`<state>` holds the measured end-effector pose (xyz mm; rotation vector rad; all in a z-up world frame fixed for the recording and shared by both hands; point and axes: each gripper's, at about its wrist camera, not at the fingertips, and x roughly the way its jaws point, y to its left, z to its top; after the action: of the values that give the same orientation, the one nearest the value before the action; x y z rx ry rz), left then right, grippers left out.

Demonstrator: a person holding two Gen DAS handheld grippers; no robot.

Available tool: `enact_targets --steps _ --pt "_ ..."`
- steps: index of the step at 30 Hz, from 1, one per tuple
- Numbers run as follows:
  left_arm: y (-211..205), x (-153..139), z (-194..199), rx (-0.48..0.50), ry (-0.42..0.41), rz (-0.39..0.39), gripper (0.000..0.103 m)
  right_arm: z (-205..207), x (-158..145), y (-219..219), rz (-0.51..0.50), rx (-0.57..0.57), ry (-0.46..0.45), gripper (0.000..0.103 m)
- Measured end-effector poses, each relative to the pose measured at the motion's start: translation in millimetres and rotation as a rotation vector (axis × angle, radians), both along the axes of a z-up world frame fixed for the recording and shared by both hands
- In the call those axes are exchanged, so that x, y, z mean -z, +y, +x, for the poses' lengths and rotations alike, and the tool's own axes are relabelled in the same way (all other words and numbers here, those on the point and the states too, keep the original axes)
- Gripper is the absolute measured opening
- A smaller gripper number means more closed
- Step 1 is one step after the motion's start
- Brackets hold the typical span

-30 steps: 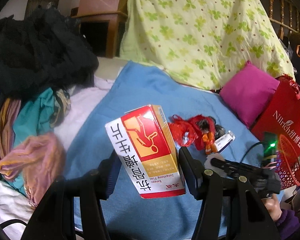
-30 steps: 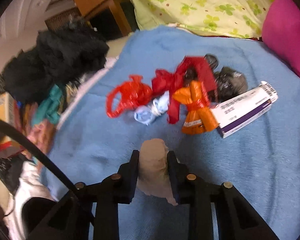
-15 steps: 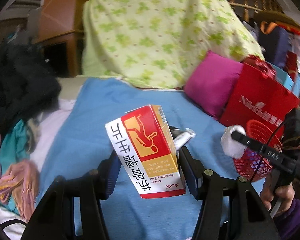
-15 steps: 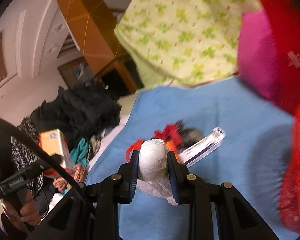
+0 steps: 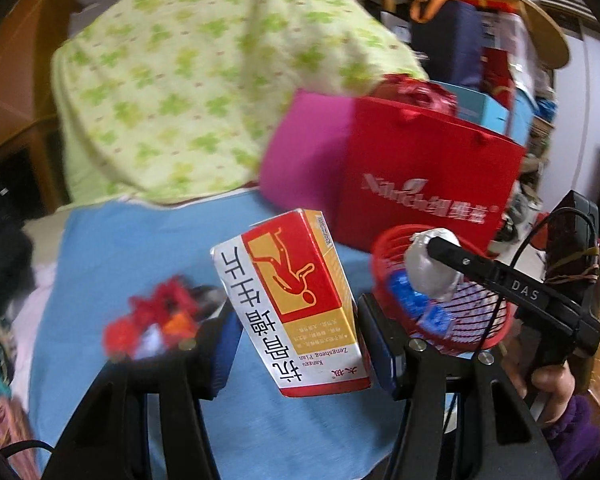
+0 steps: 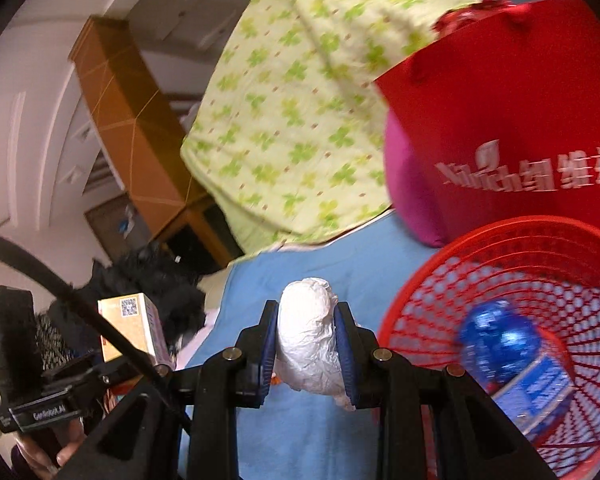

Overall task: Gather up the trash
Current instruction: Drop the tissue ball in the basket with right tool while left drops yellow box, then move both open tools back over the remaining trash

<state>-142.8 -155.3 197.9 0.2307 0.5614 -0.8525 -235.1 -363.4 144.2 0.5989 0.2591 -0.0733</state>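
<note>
My left gripper (image 5: 296, 334) is shut on a red, yellow and white medicine box (image 5: 292, 308), held above the blue blanket (image 5: 132, 256). My right gripper (image 6: 306, 354) is shut on a crumpled white paper wad (image 6: 308, 344). In the left wrist view that wad (image 5: 432, 270) hangs over the rim of the red mesh basket (image 5: 388, 256). The basket (image 6: 496, 248) lies just right of the wad in the right wrist view and holds a blue-labelled bottle (image 6: 508, 344). A blurred heap of red and orange trash bags (image 5: 156, 320) lies on the blanket to the left.
A red paper bag (image 5: 428, 184) and a magenta cushion (image 5: 304, 160) stand behind the basket. A green-patterned quilt (image 5: 188, 92) is piled at the back. Dark clothes (image 6: 152, 276) lie at the left. A hand (image 5: 548, 384) in a purple sleeve holds the right gripper.
Both grippers have swung right and risen with their loads. The basket and red bag have come close, and the trash heap has slid off to the left.
</note>
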Motion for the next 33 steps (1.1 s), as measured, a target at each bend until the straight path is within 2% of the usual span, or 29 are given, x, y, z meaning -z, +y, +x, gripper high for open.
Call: enact_targets --steps 5,11,16,19,21,22,28,33 --pt "-44 1 -11 0.101 0.014 -0.01 0.06 -32 1 -35 0.054 0.088 -0.041 0.03" --pt "-101 12 -17 0.211 0.084 -0.018 0.06 -69 13 -75 0.147 0.178 -0.064 0.03" --pt "-135 29 -23 0.256 0.105 0.009 0.062 -87 27 -99 0.222 0.22 -0.052 0.032" --pt "-146 40 -27 0.261 0.124 0.036 0.07 -88 35 -109 0.283 0.217 -0.039 0.034" --pt "-142 44 -30 0.259 0.121 0.043 0.07 -91 38 -113 0.316 0.224 -0.041 0.054" --pt "-139 45 -31 0.256 0.114 0.047 0.07 -91 37 -113 0.313 0.236 -0.046 0.071" --pt "-96 46 -26 0.185 0.068 0.069 0.072 -87 23 -95 0.229 0.218 -0.087 0.072" --pt "-38 56 -15 0.071 0.016 0.127 0.072 -65 3 -56 0.088 0.173 -0.104 0.072"
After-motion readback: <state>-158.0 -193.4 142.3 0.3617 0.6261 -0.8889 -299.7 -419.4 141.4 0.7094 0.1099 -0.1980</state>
